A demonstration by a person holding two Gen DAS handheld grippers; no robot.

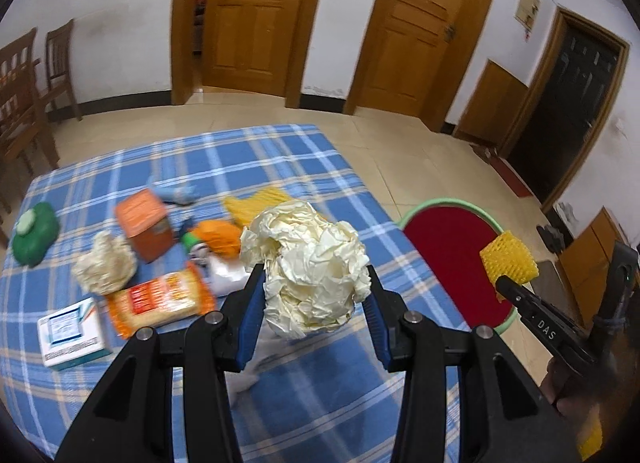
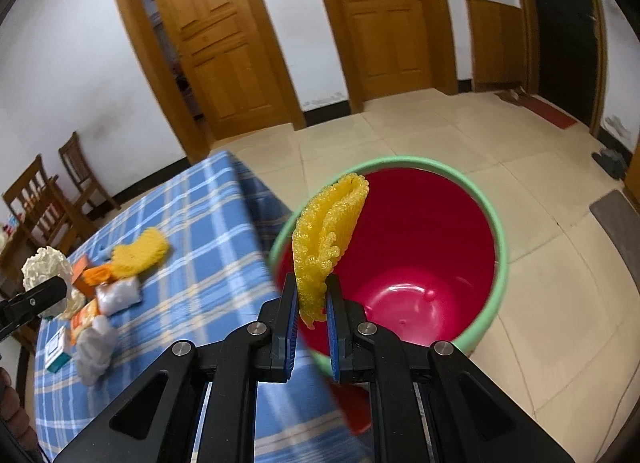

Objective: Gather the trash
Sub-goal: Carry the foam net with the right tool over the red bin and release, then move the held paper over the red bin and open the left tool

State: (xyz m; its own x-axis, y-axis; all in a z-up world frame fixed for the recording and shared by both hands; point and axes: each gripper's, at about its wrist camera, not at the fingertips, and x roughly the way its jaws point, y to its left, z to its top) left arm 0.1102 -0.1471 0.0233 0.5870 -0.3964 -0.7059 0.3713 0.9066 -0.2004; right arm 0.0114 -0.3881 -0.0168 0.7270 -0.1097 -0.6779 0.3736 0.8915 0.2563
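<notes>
My left claw (image 1: 316,283) was clamped on a crumpled ball of cream paper (image 1: 308,267), its blue-padded fingers (image 1: 250,319) pressing the ball from both sides above the surface (image 1: 320,403), which was covered in a blue checked cloth. My right claw (image 2: 312,295) was nearly closed, pinching a folded piece of yellow foam netting (image 2: 328,239) that stood up between its fingers, held over the open mouth of a bin (image 2: 500,263) with a red inside and a pale green rim. The bin stood on the tiled floor (image 2: 440,135) just beside the edge of the surface. From the left camera I could see the right claw and its yellow netting out to the right, above the bin. More rubbish lay scattered on the cloth behind the paper ball: a second crumpled wad of cream paper (image 1: 106,263), an orange carton (image 1: 146,223), a packet of biscuits (image 1: 160,303), a small white and teal box (image 1: 72,333), a green lidded container (image 1: 34,233), another strip of yellow netting (image 1: 252,203), and a small blue wrapper (image 1: 176,191). Two wooden doors (image 1: 248,15) and some wooden chairs (image 1: 24,95) stood along the white wall beyond.
</notes>
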